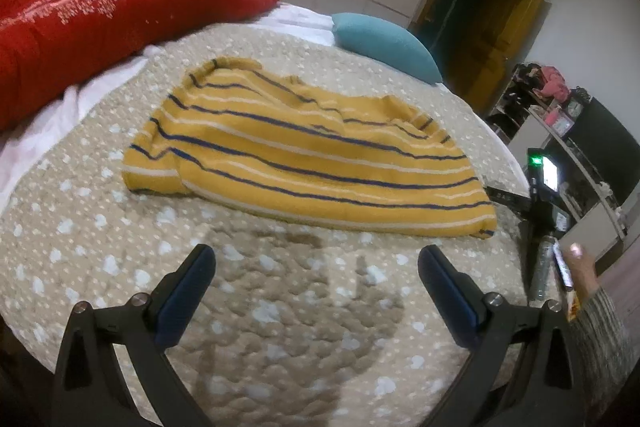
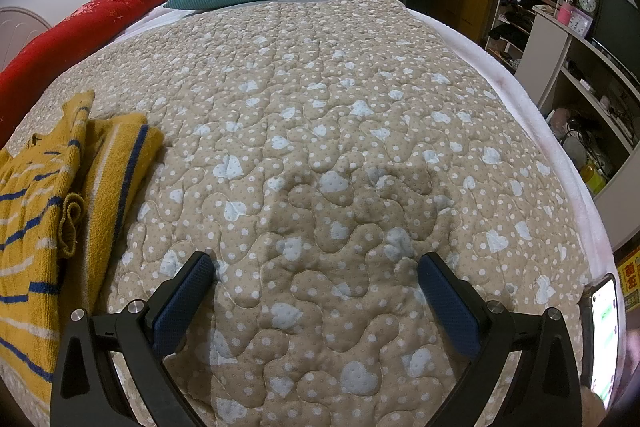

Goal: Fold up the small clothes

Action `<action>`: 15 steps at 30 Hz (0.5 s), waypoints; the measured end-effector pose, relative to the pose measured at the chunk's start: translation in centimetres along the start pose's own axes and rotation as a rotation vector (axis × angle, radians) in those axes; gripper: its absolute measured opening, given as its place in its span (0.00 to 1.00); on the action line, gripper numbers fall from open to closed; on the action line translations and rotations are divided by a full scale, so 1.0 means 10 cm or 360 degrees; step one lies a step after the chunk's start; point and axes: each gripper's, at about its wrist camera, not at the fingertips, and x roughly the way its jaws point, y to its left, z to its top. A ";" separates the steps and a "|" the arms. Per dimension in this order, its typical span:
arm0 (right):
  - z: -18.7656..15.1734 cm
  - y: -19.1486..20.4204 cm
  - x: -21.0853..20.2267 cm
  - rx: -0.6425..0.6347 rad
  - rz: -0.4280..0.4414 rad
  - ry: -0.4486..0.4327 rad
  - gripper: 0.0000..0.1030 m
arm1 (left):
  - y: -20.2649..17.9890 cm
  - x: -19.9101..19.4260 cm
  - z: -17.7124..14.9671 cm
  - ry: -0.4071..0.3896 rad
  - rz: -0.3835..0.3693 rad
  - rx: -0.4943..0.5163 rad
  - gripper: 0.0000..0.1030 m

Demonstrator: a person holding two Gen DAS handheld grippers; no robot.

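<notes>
Here both claws gape wide and empty: the left claw (image 1: 316,261) faces the striped top (image 1: 304,151), bunched on the bed (image 1: 100,227); the right claw (image 2: 316,269) points at bare quilt. Pinching one layer would likely drag the top askew.

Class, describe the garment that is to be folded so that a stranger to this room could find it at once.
Start at the bed, covered by a beige quilt with pale hearts. On that quilt, below the long red cushion and the teal pillow, lies a rumpled sweater. It alone is mustard yellow with thin navy and white stripes.
</notes>
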 end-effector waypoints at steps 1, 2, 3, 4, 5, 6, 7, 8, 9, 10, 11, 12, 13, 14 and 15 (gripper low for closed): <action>0.00 0.00 0.00 0.0000 0.0000 0.0000 1.00 | 0.02 -0.01 0.00 -0.0007 0.0019 0.0002 0.98; 0.00 0.00 0.00 0.0000 0.0000 0.0000 1.00 | 0.06 -0.01 0.01 -0.0014 0.0046 -0.0003 0.98; 0.00 0.00 0.00 0.0000 0.0000 0.0000 1.00 | 0.10 0.00 0.01 -0.0013 0.0062 -0.0012 0.98; 0.00 0.00 0.00 0.0000 0.0000 0.0000 1.00 | 0.13 0.01 0.02 -0.0008 0.0078 -0.0025 0.98; 0.00 0.00 0.00 0.0000 0.0000 0.0000 1.00 | 0.17 0.01 0.02 -0.0001 0.0101 -0.0037 0.98; 0.00 0.00 0.00 0.0001 0.0000 0.0000 1.00 | 0.20 0.00 0.02 0.0000 0.0123 -0.0044 0.98; 0.00 0.00 0.00 0.0000 0.0000 0.0000 1.00 | 0.23 -0.02 0.02 -0.0005 0.0141 -0.0049 0.98; 0.00 0.00 0.00 0.0000 0.0000 0.0000 1.00 | 0.26 -0.04 0.02 -0.0016 0.0156 -0.0050 0.98; 0.00 0.00 0.00 0.0000 0.0000 0.0000 1.00 | 0.28 -0.07 0.01 -0.0029 0.0168 -0.0049 0.98; 0.00 -0.01 0.00 0.0000 0.0001 0.0000 1.00 | 0.30 -0.09 0.01 -0.0043 0.0185 -0.0045 0.98; 0.00 0.00 0.00 0.0001 0.0001 0.0000 1.00 | 0.32 -0.12 0.00 -0.0057 0.0207 -0.0042 0.98; 0.00 0.00 0.00 0.0001 0.0001 0.0000 1.00 | 0.34 -0.13 -0.01 -0.0065 0.0223 -0.0043 0.98; 0.00 0.00 0.00 0.0000 -0.0001 -0.0001 1.00 | 0.36 -0.13 -0.01 -0.0066 0.0232 -0.0047 0.98; 0.00 0.00 0.00 -0.0001 -0.0001 0.0000 1.00 | 0.39 -0.14 -0.01 -0.0060 0.0233 -0.0054 0.98; 0.00 0.00 0.00 0.0001 0.0001 0.0000 1.00 | 0.41 -0.15 -0.01 -0.0057 0.0231 -0.0060 0.98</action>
